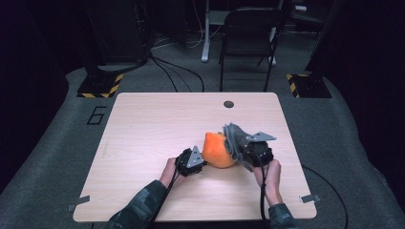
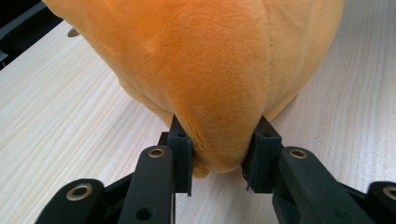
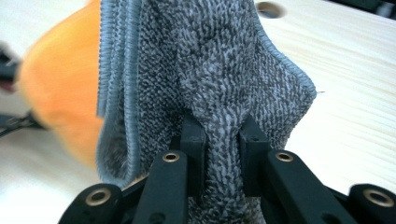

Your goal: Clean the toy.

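Two forearms in dark patterned sleeves come in from the near edge of the table (image 1: 143,119), each hand carrying a gripper. Nearest to me, the left gripper (image 1: 203,163) has its jaws closed on a bulge of the orange plush (image 2: 205,70) — in the left gripper view the soft fabric is pinched firmly between the two black pads (image 2: 183,154). On the other side, the right gripper (image 1: 237,153) is clamped narrow on a fold of the grey cloth (image 3: 205,70), which hangs gathered from its jaws and leans against the right side of the plush.

Between the two grippers, a little right of the table's centre, the plush rests on the wood. It looks roundish, a bit taller than wide from above, so I cannot name a clear long axis or tell which way it faces. The cloth stands roughly upright, its stitched edge running top to bottom in the right gripper view.

I judge the step in hand to be this: the plush is steadied on one side while the cloth is brought to it, for wiping or covering — I cannot tell which. The next move seems to call for a firm left hold and a slow draw of the cloth over the orange surface, without pushing the soft body over.

Farther back there is a round hole (image 1: 229,104) in the tabletop, and behind the table a dark chair (image 1: 248,38).
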`<state>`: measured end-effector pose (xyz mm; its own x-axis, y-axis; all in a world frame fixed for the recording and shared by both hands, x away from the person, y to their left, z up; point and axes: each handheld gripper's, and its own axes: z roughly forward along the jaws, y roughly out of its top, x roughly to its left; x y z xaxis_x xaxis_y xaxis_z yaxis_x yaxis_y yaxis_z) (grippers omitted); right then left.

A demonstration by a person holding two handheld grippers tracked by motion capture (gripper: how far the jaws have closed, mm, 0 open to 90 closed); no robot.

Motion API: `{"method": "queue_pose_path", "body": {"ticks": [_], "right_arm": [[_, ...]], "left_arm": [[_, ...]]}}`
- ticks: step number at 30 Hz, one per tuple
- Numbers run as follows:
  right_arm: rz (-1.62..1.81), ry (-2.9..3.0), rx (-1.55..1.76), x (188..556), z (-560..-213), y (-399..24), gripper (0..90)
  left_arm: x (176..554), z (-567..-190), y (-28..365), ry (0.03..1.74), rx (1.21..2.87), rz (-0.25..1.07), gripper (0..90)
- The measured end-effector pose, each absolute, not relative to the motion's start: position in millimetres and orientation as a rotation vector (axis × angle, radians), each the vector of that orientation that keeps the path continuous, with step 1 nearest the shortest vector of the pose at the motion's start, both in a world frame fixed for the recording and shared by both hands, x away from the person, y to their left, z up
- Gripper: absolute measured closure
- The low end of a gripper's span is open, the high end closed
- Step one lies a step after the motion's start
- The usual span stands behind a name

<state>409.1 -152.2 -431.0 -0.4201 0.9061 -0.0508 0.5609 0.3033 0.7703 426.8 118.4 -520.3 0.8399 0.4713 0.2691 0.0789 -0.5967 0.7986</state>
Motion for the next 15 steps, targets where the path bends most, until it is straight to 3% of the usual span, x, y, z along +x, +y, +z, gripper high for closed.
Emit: {"method": "queue_pose_path", "body": {"ticks": [6, 15], "right_arm": [[0.902, 2.035, 1.45, 413, -445, -193, 76.4], [0.899, 2.0, 1.458, 412, -441, -198, 76.5]], "left_arm": [[429, -516, 124, 0.439, 2.065, 0.506, 73.4], [424, -489, 126, 0.528, 1.971, 0.344, 73.3]]}}
